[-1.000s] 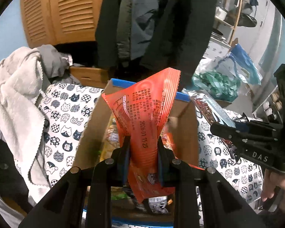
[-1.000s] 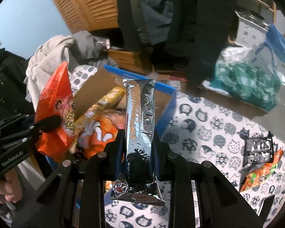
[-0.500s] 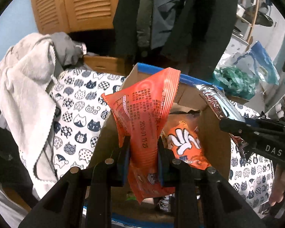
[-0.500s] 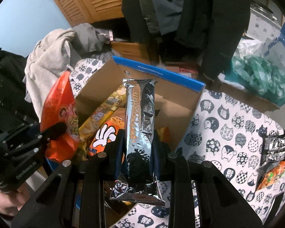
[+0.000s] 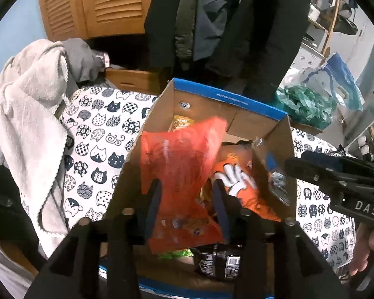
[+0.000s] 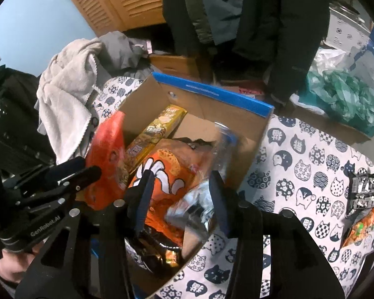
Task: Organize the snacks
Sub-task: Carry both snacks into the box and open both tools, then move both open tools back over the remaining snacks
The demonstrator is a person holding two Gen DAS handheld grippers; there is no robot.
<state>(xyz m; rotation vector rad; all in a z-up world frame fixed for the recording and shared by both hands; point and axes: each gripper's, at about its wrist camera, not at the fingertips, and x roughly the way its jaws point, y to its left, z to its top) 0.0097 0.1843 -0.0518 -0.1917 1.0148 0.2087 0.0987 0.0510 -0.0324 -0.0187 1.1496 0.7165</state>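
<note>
Both tongs are opening over the cardboard box [image 5: 251, 104], the left tongs [image 5: 187, 206] letting the red snack bag [image 5: 179, 164] and the right tongs [image 6: 180, 199] the shiny packet [image 6: 199, 199] drop in, so next they likely fetch the snacks [image 6: 365, 194] lying on the surface [image 6: 299, 169].

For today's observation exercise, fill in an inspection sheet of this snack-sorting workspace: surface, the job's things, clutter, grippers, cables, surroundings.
Surface: cat-print cloth covers it.
Job's things: cardboard box with a blue rim holds several snacks; red packet and silver packet are blurred over the box; yellow packet leans inside; two more snacks lie on the cloth.
Clutter: grey towel heaped beside the box; green plastic bags.
Grippers: left gripper and right gripper are opening, pads off their packets.
Cables: nothing seen.
Surroundings: hanging coats, louvred wooden doors, blue wall.
</note>
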